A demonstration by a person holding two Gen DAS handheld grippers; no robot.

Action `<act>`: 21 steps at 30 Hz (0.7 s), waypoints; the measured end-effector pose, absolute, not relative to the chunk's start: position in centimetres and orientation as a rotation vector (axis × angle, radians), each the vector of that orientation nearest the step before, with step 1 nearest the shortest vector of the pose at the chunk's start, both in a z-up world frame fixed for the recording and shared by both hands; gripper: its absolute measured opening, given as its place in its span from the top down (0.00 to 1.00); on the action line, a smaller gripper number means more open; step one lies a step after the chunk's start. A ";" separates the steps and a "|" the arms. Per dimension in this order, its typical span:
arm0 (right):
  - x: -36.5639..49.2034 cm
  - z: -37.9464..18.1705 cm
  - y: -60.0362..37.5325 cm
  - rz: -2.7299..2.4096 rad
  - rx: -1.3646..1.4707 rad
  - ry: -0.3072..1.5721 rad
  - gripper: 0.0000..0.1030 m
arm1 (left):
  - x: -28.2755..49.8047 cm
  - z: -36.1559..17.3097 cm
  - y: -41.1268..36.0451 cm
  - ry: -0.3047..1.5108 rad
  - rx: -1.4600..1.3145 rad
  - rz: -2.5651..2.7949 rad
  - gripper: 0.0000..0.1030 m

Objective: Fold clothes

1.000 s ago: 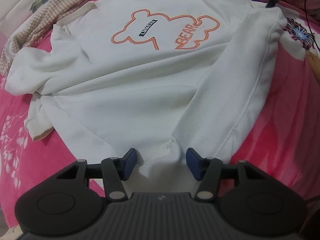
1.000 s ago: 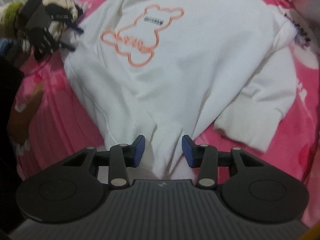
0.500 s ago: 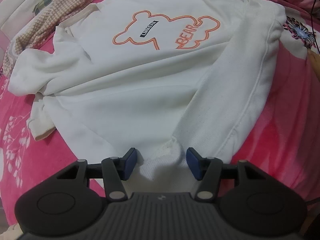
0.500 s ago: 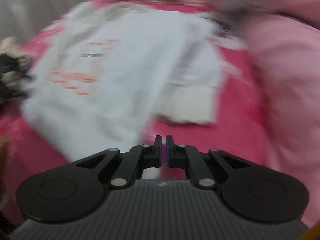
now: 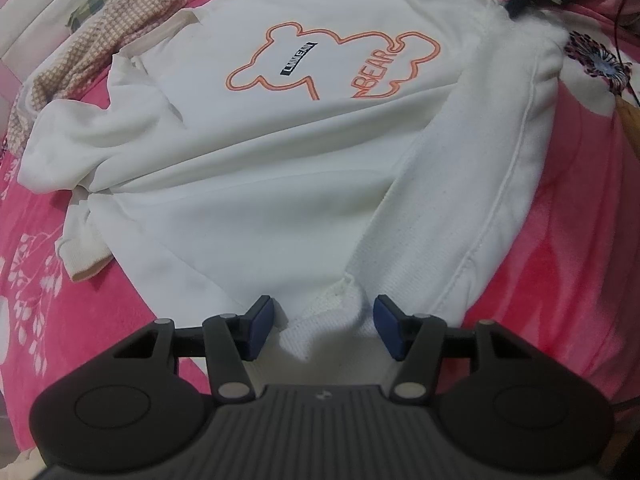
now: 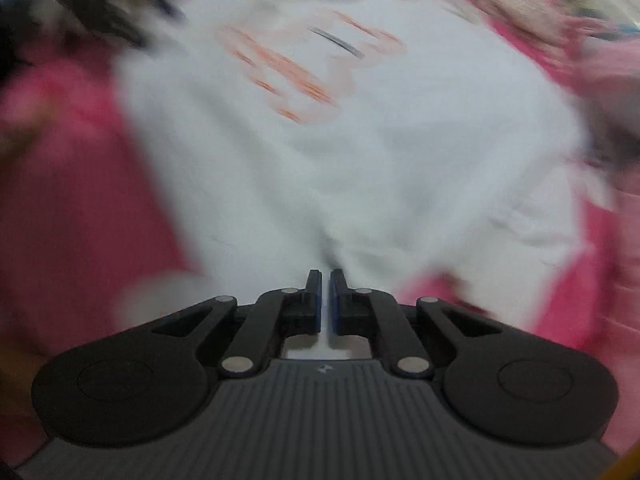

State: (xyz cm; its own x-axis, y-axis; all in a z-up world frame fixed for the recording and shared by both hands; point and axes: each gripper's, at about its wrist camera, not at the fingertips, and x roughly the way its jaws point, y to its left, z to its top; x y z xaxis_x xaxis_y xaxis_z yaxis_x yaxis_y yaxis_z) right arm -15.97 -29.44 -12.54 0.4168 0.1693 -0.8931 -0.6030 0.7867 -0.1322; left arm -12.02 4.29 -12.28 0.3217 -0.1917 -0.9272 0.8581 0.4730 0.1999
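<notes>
Left hand-held gripper (image 5: 324,326): jaws spread, the blue pads (image 5: 259,328) on either side of a bunched white cuff (image 5: 332,316) without pressing it; unchanged from a second ago.
Right hand-held gripper (image 6: 326,300): pads pressed together on a thin fold of white cloth that runs up between them; a second ago they stood apart around that fabric, so they have just been closing.
Sweatshirt (image 5: 280,152): white, lying face up and spread on the bed, filling the left view from the pads toward 12 o'clock; same place as before.
Bear print (image 5: 332,64): orange outline with the word BEAR, toward 12 o'clock of the left pads.
Sleeve (image 5: 480,184): folded along the body, running toward 1 o'clock.
Bed cover (image 5: 48,280): pink with white flowers, at 9 and 3 o'clock.
Checked cloth (image 5: 120,24): at 11 o'clock, beside the sweatshirt.
Right view: heavily blurred now, sharp a second ago.
</notes>
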 end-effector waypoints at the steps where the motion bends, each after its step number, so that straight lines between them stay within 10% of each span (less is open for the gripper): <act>1: -15.2 -12.1 -30.7 0.464 -0.410 1.032 0.95 | -12.0 -12.3 4.3 1.009 0.804 -0.799 0.44; 5: -14.0 -9.0 -31.4 0.587 -0.314 1.006 0.92 | -11.8 -12.1 4.4 1.013 0.813 -0.821 0.46; 10: -12.8 -9.4 -27.7 0.821 -0.425 1.059 0.56 | -12.3 -11.6 4.5 1.005 0.865 -0.854 0.46; 21: -10.8 -12.0 -25.2 1.015 -0.564 1.313 0.50 | -12.6 -11.5 4.2 0.958 0.959 -0.931 0.47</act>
State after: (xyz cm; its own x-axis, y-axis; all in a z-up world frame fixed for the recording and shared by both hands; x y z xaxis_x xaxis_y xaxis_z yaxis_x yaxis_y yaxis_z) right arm -10.78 -25.22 -11.97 -0.0584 0.2850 -0.9568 -0.8540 0.4820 0.1957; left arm -12.61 4.20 -11.52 0.2913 -0.2000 -0.9355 0.9294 0.2909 0.2272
